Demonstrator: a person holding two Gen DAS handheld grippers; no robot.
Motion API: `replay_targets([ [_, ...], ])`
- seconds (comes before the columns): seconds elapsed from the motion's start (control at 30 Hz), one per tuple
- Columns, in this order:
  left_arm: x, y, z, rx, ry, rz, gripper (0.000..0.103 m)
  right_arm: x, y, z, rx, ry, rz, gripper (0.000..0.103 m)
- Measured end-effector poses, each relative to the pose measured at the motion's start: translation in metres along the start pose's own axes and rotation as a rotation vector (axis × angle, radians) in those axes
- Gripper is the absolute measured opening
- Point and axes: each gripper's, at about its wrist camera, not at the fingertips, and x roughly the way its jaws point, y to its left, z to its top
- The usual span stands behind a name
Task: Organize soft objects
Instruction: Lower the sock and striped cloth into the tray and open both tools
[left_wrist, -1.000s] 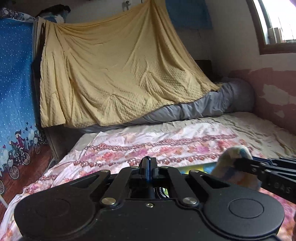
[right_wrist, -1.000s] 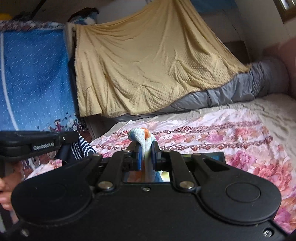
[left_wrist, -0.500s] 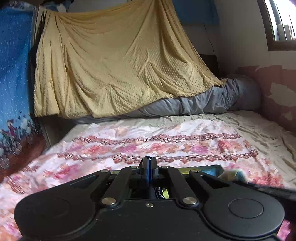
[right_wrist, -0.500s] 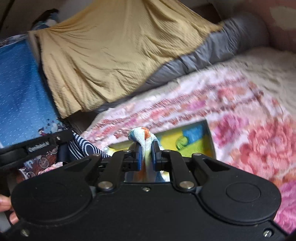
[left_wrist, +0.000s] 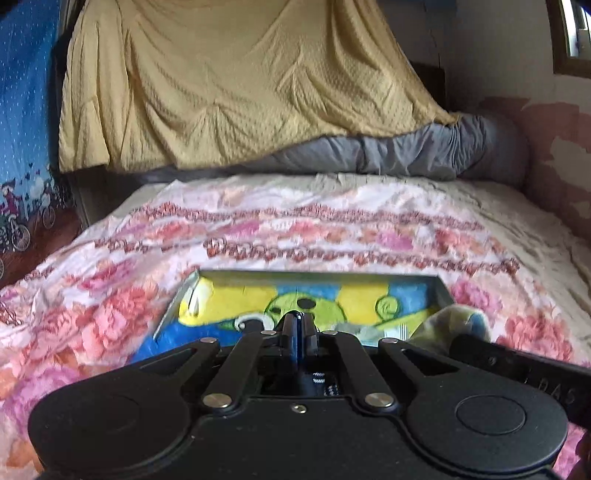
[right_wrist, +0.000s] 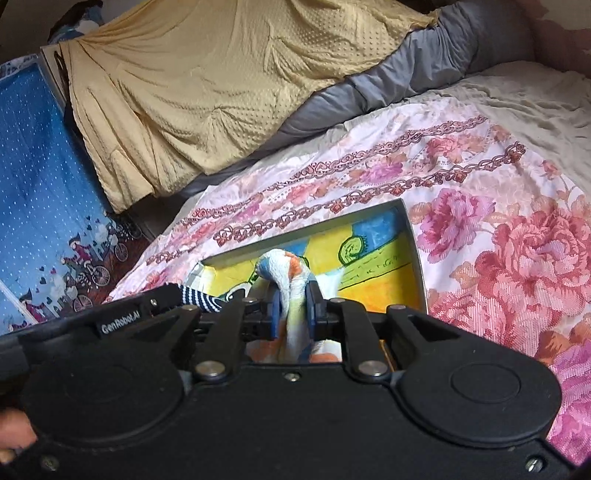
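A shallow box (left_wrist: 441, 291) with a yellow, blue and green cartoon bottom lies on the flowered bedspread; it also shows in the right wrist view (right_wrist: 412, 236). My right gripper (right_wrist: 291, 295) is shut on a white, orange and blue towel (right_wrist: 284, 269) and holds it over the box; the towel also shows in the left wrist view (left_wrist: 448, 325). My left gripper (left_wrist: 298, 321) is shut over the box's near edge; in the right wrist view a navy-and-white striped sock (right_wrist: 201, 299) shows at its tip.
The flowered bedspread (left_wrist: 295, 229) covers the bed. A yellow blanket (left_wrist: 221, 85) hangs behind it over a grey rolled duvet (left_wrist: 424, 151). A blue patterned curtain (right_wrist: 40, 192) stands at the left. A peeling wall (left_wrist: 554, 155) bounds the right.
Both grippers have tilted down and come closer over the box, which now fills more of each view. The right gripper keeps its hold on the towel.
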Motion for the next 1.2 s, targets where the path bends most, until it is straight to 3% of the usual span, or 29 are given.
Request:
replay_targets([
  [0.2,0.003,0.008,-0.006,-0.019,0.039,-0.001,0.014,-0.004,0.004,0.001,-0.01,0.005,-0.003,0.028],
  [0.4,-0.004,0.01,-0.006,-0.024,0.04,-0.005,0.033,-0.003,0.001,0.003,-0.009,0.002,0.001,0.043],
  [0.57,-0.015,0.012,-0.002,-0.037,0.031,-0.003,0.051,-0.011,0.002,0.005,0.009,-0.013,0.035,0.065],
  [0.6,-0.018,0.013,-0.003,-0.045,0.033,-0.004,0.053,-0.014,0.002,0.006,0.015,-0.017,0.05,0.065],
  [0.7,-0.026,0.017,-0.006,-0.062,0.043,-0.009,0.053,-0.022,0.002,0.008,0.029,-0.031,0.062,0.068],
  [0.93,-0.051,0.026,-0.011,-0.079,0.021,-0.014,0.068,-0.047,0.003,0.01,0.037,-0.063,0.085,0.097],
  [1.2,-0.094,0.048,-0.019,-0.141,-0.002,-0.066,0.085,-0.09,0.026,0.009,-0.04,-0.096,0.102,0.102],
])
